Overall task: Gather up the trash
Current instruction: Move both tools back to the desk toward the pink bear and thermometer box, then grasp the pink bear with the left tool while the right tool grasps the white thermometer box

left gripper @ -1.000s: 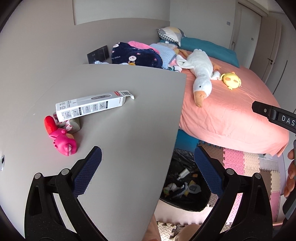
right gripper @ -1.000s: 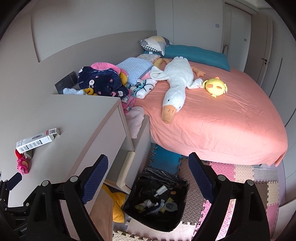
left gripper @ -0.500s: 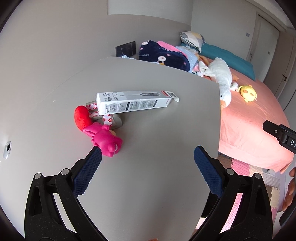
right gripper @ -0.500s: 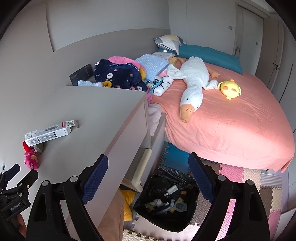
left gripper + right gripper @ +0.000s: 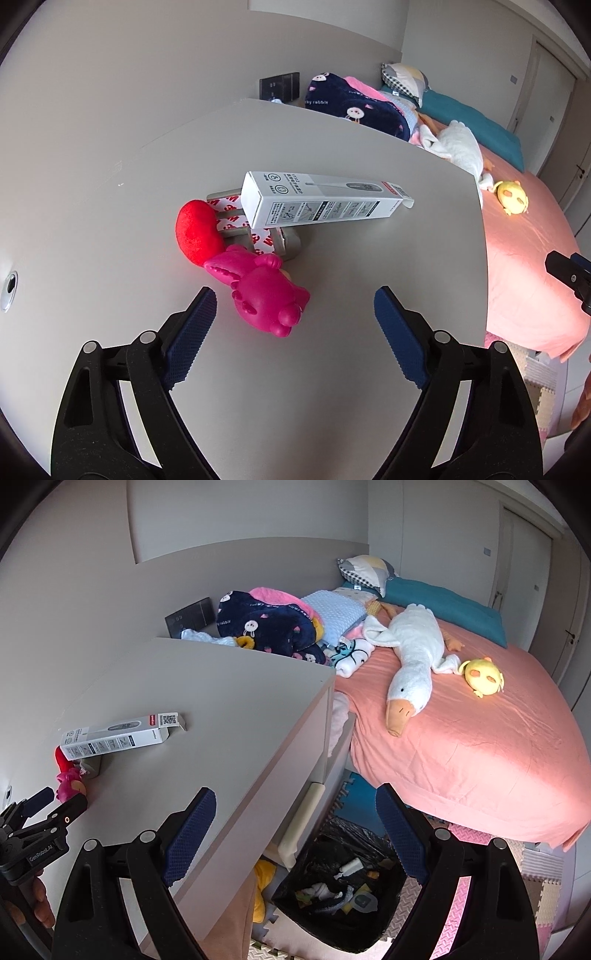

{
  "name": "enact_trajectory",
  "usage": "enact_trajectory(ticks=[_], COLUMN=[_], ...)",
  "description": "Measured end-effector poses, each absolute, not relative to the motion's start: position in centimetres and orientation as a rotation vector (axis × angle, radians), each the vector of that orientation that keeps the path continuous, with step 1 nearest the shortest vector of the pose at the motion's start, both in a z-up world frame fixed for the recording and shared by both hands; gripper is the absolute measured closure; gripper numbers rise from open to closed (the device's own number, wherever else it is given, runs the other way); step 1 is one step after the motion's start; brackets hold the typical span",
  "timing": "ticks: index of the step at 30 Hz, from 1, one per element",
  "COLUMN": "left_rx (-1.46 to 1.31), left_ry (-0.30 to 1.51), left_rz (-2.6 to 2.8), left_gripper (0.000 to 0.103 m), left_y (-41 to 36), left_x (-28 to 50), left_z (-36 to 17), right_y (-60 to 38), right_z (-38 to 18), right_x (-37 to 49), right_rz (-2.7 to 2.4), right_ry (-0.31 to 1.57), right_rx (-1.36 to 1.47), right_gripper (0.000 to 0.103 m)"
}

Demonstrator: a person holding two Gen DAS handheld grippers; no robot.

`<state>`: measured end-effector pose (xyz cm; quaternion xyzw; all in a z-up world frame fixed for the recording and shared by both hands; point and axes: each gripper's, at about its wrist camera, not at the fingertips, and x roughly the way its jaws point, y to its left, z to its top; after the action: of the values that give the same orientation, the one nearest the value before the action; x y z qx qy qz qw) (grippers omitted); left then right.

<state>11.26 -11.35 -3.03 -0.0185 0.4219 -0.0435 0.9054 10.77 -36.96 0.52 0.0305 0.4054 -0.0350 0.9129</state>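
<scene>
A long white thermometer box (image 5: 321, 201) lies on the grey cabinet top (image 5: 332, 350), one end resting on a grey bracket with red-and-white tape (image 5: 258, 236). A pink and red plastic toy (image 5: 255, 284) lies just in front of it. My left gripper (image 5: 295, 332) is open and empty, low over the top, its jaws either side of the toy's near end. It also shows in the right wrist view (image 5: 55, 805). My right gripper (image 5: 295, 834) is open and empty, above the cabinet's right edge and the black-lined trash bin (image 5: 343, 882) on the floor. The box also shows there (image 5: 118, 734).
A bed with a pink sheet (image 5: 480, 746) stands right of the cabinet, with a white goose plush (image 5: 413, 653), a yellow plush (image 5: 484, 675) and piled blankets (image 5: 266, 624). Foam mats (image 5: 535, 882) cover the floor. A cabinet drawer (image 5: 303, 819) stands ajar above the bin.
My left gripper has swung left and moved in toward the toy and the box, which now loom larger and centred. My right gripper drifted slightly left; both stay open.
</scene>
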Motion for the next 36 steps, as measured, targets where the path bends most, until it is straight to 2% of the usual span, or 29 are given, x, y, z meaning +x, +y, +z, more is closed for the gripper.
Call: enact_trajectory(ticks=[6,10,15,22,36], left_rx=[-0.074,-0.111,-0.121,-0.11,-0.075], left_ry=[0.887,0.903,0.907,0.897,0.887], left_rz=[-0.089,-0.104,-0.119,-0.131,-0.122], left_gripper=[0.034,0.047,0.055,0.055,0.055], left_y=[-9.9,-9.0,-8.5,-7.8,-3.7], left_x=[12.1,12.6,12.9,12.7,10.1], left_z=[-3.9,-4.4,-4.8,-4.7,-3.6], right_y=[-34.1,-31.9,-30.2,-27.5,-19.9], right_z=[-0.2,-0.7,-1.1,-1.3,-2.1], right_x=[11.8,12.5,13.2,14.2,17.5], right_rz=[-0.012,0.023,0.077,0.121,0.233], right_ry=[0.842,0.839,0.858,0.871,0.84], right_rx=[-0.021,-0.09,-0.076,-0.07,-0.416], right_gripper=[0.015,0.015,0.015,0.015,0.015])
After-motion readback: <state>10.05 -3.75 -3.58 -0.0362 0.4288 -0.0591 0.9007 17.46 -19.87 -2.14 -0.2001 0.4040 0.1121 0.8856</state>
